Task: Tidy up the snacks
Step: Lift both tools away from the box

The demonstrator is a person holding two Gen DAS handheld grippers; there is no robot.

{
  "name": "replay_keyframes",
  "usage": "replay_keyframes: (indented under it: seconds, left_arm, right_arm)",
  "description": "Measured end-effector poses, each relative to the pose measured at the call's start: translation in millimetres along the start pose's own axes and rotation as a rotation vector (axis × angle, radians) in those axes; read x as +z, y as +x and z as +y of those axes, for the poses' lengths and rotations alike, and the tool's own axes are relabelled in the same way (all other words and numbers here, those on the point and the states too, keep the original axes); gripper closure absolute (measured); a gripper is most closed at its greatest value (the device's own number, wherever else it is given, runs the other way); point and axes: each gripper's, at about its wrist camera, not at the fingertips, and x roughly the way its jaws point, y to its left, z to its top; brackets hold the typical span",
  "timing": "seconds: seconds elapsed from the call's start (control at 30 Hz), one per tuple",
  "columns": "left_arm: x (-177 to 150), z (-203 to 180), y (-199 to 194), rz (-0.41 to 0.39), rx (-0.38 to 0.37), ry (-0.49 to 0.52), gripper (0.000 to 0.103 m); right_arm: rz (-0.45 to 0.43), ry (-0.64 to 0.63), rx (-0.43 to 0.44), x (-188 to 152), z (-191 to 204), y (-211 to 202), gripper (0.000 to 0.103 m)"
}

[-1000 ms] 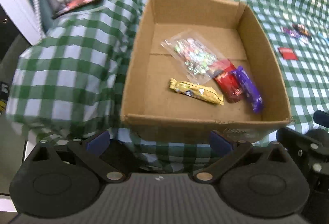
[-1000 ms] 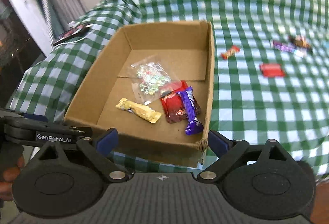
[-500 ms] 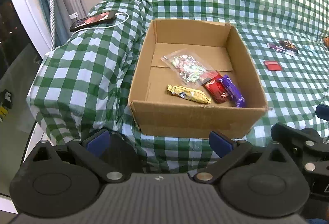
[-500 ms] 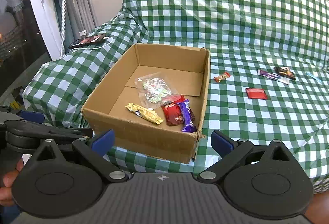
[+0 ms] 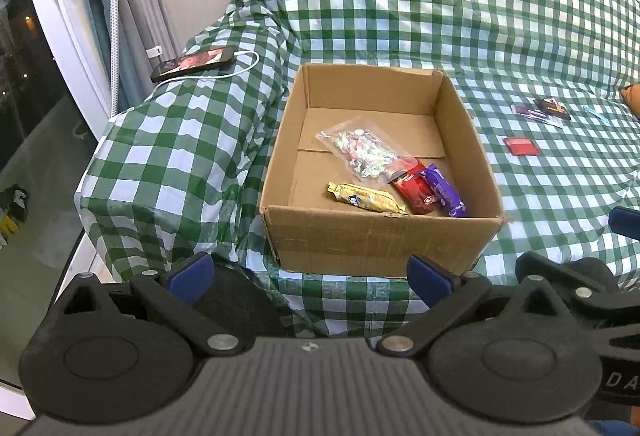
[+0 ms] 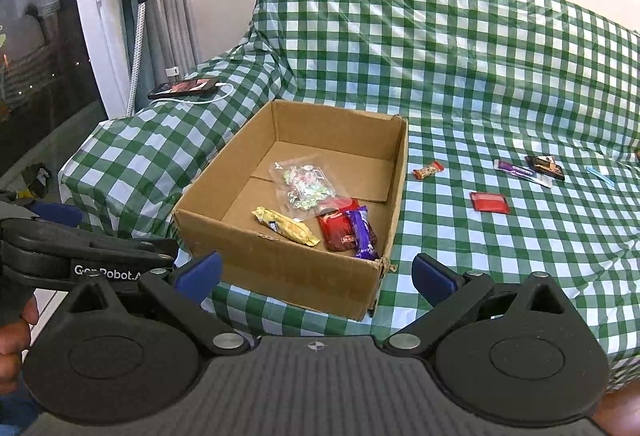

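Note:
An open cardboard box (image 5: 380, 240) (image 6: 280, 268) sits on the green checked cloth. Inside lie a clear candy bag (image 5: 360, 151) (image 6: 306, 185), a gold bar (image 5: 366, 197) (image 6: 286, 226), a red packet (image 5: 414, 187) (image 6: 338, 230) and a purple bar (image 5: 445, 191) (image 6: 363, 234). Loose snacks lie to the right: an orange bar (image 6: 428, 169), a red packet (image 5: 520, 146) (image 6: 490, 202), a purple stick (image 5: 534, 114) (image 6: 520, 171) and a dark packet (image 5: 552, 107) (image 6: 545, 167). My left gripper (image 5: 310, 274) and right gripper (image 6: 316, 274) are open and empty, held back before the box's near wall.
A phone (image 5: 194, 63) (image 6: 184, 87) on a white cable lies on the cloth's far left. A curtain and a glass door (image 6: 44, 47) stand at the left, with floor below the cloth's left edge. A light blue stick (image 6: 600, 175) lies far right.
Both grippers have pulled back and risen away from the box, so more of the cloth and room shows. The snacks have not moved.

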Motion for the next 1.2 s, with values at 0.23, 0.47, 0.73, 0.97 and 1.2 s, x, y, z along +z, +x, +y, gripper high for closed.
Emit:
replay_keyframes:
  seconds: [0.23,0.47,0.73,0.97,1.2]
  left_arm:
    - [-1,1,0,-0.004,-0.009,0.003,0.0]
    - [0,2,4,0.015,-0.013,0.001,0.0]
    - [1,1,15,0.044,-0.013,0.008,0.0]
    - [2,-5,27,0.076,-0.01,0.027,0.0]
    - [7,-15,39,0.101,-0.004,0.066,0.0]
  right_arm:
    - [-0.006,-0.011,-0.009,-1,4,-1,0.002]
    - [0.005,-0.014,-0.009,-1,6,1,0.002]
    - [0.027,-0.01,0.001,-3,1,9,0.002]
    - [0.052,0.002,0.01,-5,-7,20,0.002]
    - [0.066,0.035,0.019,-5,-17,32,0.001]
